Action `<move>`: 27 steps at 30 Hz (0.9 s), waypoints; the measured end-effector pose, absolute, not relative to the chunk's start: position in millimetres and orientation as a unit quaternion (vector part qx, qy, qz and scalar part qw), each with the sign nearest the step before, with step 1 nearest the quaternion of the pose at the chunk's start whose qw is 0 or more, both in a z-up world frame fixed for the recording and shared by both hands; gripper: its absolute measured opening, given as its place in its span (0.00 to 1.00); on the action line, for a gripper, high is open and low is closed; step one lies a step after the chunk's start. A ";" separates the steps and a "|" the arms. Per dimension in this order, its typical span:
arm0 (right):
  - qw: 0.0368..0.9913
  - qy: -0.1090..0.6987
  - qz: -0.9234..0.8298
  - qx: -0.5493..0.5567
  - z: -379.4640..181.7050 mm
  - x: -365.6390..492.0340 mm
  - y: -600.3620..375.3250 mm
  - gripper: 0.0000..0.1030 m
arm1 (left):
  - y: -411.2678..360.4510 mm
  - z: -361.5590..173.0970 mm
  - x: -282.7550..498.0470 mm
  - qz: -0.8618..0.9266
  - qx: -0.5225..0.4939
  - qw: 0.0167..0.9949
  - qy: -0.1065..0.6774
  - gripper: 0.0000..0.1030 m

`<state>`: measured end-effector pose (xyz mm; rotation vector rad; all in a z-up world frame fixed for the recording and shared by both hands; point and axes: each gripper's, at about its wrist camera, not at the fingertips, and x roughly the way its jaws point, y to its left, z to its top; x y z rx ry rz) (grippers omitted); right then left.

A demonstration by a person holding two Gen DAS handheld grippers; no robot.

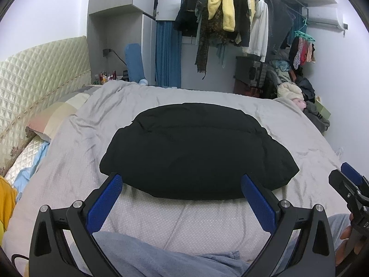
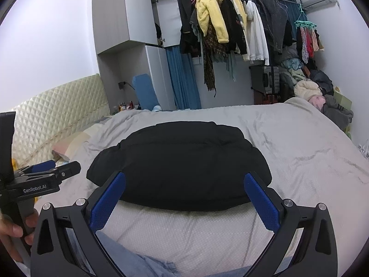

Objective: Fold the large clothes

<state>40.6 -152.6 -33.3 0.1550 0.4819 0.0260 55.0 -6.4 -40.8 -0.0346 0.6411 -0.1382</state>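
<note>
A black puffy jacket (image 1: 196,152) lies folded into a compact bundle on the grey bedspread (image 1: 80,161), also seen as the jacket (image 2: 180,164) in the right wrist view. My left gripper (image 1: 182,180) hovers just short of its near edge, open, with nothing between its blue pads (image 1: 105,205). My right gripper (image 2: 184,177) is likewise open and empty, in front of the jacket's near edge. Each view catches the other gripper from the side: the right gripper (image 1: 350,184) at the right edge, the left gripper (image 2: 57,170) at the left, held by a hand (image 2: 13,230).
Light blue cloth (image 1: 161,258) lies at the bed's near edge under the grippers. A quilted headboard (image 1: 41,76) and pillows (image 1: 57,117) are on the left. A clothes rack (image 2: 230,23) with hanging garments and a pile of clothes (image 2: 322,97) stand beyond the bed.
</note>
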 end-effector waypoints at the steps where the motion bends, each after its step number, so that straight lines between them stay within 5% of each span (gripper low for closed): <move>1: 0.968 0.238 0.013 0.077 -33.2 40.4 -152.6 1.00 | -6.8 -40.5 55.0 -0.068 -0.018 0.946 0.315 1.00; 27: 0.967 0.244 0.013 0.077 -42.7 41.0 -152.2 1.00 | -8.2 -40.0 55.4 -0.066 -0.017 0.947 0.315 1.00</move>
